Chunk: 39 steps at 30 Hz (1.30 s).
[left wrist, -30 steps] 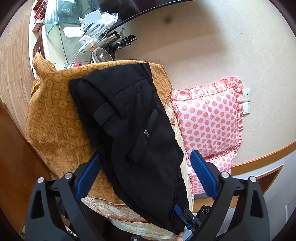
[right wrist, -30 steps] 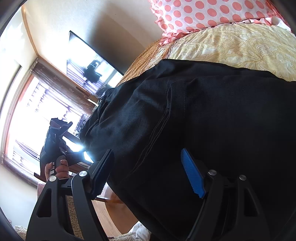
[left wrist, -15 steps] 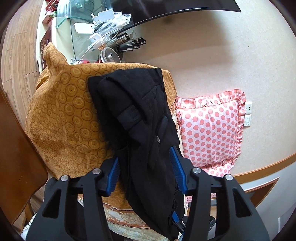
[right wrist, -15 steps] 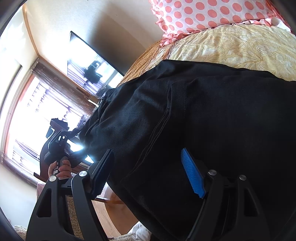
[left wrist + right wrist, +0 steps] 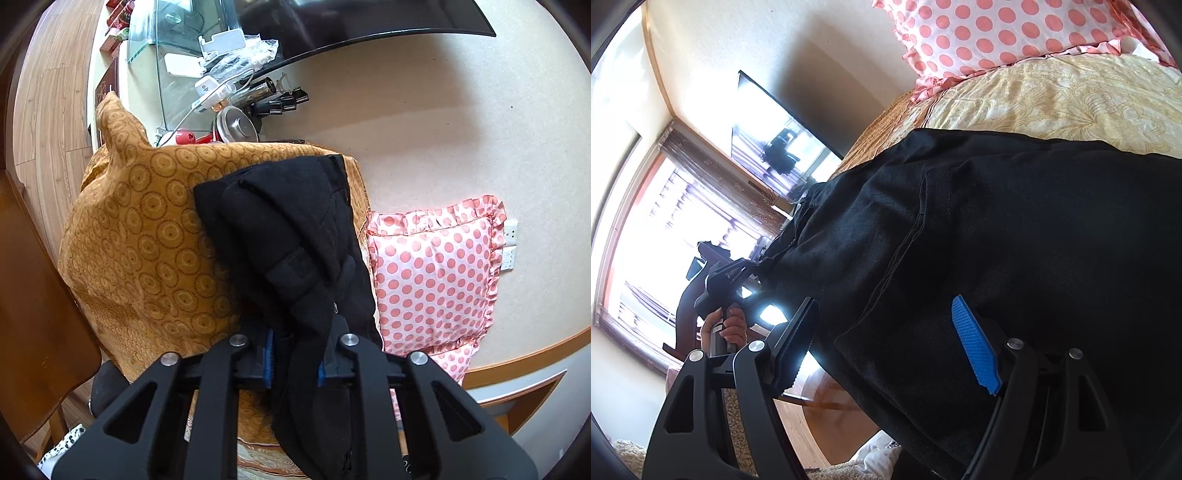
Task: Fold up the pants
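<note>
The left gripper (image 5: 294, 356) clenches the black pants (image 5: 295, 236) on the gold bedspread (image 5: 147, 236), while the right gripper (image 5: 886, 347) stands spread around the pants' near edge.

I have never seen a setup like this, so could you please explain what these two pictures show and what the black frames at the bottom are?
The black frames are two hand-held grippers, each carrying a fisheye camera looking along its fingers. One picture comes from the left gripper, whose blue-padded jaws are shut on the black pants. The other comes from the right gripper, jaws open around another part of the pants. The pants lie on an orange patterned bedcover, beside a pink polka-dot pillow. In the right view you can see the person's hand holding the left gripper.
</note>
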{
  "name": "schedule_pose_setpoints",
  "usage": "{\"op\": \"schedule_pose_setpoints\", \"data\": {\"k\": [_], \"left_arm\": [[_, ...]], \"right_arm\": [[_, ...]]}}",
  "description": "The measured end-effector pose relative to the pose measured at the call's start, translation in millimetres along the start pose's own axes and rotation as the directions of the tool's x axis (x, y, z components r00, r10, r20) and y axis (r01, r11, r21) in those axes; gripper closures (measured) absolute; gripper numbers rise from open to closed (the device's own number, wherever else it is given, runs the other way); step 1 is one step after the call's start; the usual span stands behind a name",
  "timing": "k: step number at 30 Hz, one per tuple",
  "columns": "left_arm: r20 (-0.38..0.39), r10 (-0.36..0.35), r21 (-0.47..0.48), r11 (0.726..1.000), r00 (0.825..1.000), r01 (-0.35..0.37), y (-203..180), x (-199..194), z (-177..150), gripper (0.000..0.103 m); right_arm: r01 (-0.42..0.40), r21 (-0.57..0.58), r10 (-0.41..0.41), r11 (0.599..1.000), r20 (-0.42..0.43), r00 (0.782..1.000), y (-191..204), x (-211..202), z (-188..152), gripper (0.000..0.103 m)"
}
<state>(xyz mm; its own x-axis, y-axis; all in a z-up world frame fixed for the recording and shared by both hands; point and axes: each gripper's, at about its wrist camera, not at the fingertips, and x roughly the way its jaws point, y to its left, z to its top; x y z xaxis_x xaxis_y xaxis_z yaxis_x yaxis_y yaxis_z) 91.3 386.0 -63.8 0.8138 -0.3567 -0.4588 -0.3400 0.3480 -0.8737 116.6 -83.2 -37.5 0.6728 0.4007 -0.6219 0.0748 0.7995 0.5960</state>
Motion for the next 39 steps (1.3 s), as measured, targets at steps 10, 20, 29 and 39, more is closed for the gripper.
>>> {"op": "schedule_pose_setpoints", "data": {"k": [10,20,29,39], "left_arm": [[0.124,0.091,0.360,0.924,0.988,-0.130,-85,-11,-28,0.091],[0.039,0.010,0.673,0.739,0.999,-0.034,-205,3,-111,0.091],[-0.203,-0.004,0.845,0.504,0.979,0.177,-285,55,-246,0.091],[-0.436,0.310,0.884,0.322,0.845,0.338,-230,156,-412,0.091]], "right_arm": [[0.034,0.007,-0.034,0.999,0.131,0.991,-20,-63,-14,0.019],[0.045,0.121,-0.070,0.992,0.208,0.976,-66,-110,-30,0.019],[0.073,0.195,-0.132,0.978,0.309,0.942,-96,-168,-47,0.019],[0.116,0.345,-0.245,0.931,0.358,0.901,-142,-224,-83,0.019]]}}
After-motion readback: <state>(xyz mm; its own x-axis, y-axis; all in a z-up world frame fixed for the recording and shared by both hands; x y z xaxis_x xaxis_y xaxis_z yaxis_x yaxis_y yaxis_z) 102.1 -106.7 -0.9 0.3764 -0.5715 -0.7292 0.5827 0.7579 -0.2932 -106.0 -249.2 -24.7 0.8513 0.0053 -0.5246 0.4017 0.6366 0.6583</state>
